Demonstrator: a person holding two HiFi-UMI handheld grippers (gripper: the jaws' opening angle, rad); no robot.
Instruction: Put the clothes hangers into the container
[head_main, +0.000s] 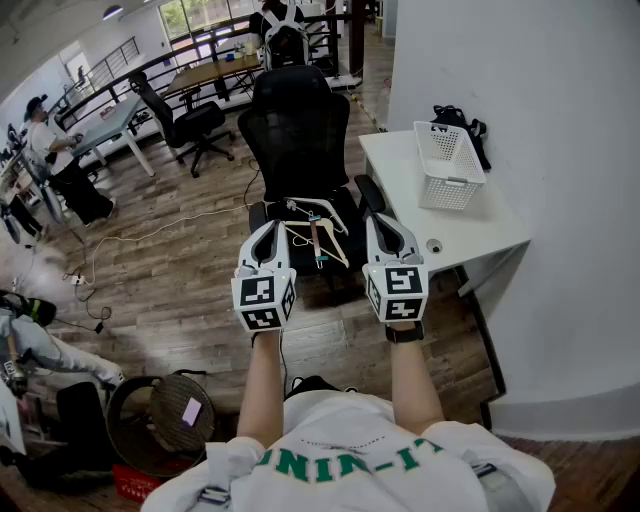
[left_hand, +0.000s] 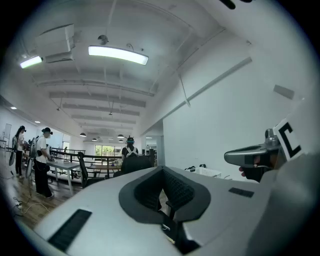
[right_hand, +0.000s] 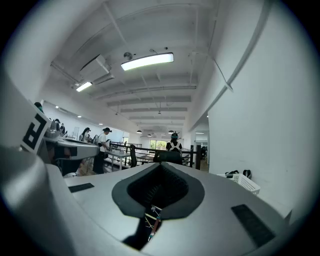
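Several clothes hangers (head_main: 315, 235), white and wooden, lie in a heap on the seat of a black office chair (head_main: 295, 120). A sliver of them shows under the jaws in the right gripper view (right_hand: 151, 222). The container is a white mesh basket (head_main: 447, 165) on the white table (head_main: 490, 225) to the right, also seen in the gripper views (left_hand: 206, 172) (right_hand: 246, 182). My left gripper (head_main: 266, 232) hovers over the seat's left side and my right gripper (head_main: 383, 225) over its right side. Both are shut and hold nothing, with the hangers between them.
The chair's tall backrest rises behind the hangers. A white wall runs along the right behind the table. Desks, more chairs and people fill the room's far left. A round basket (head_main: 160, 420) and cables (head_main: 90, 290) lie on the wooden floor at the left.
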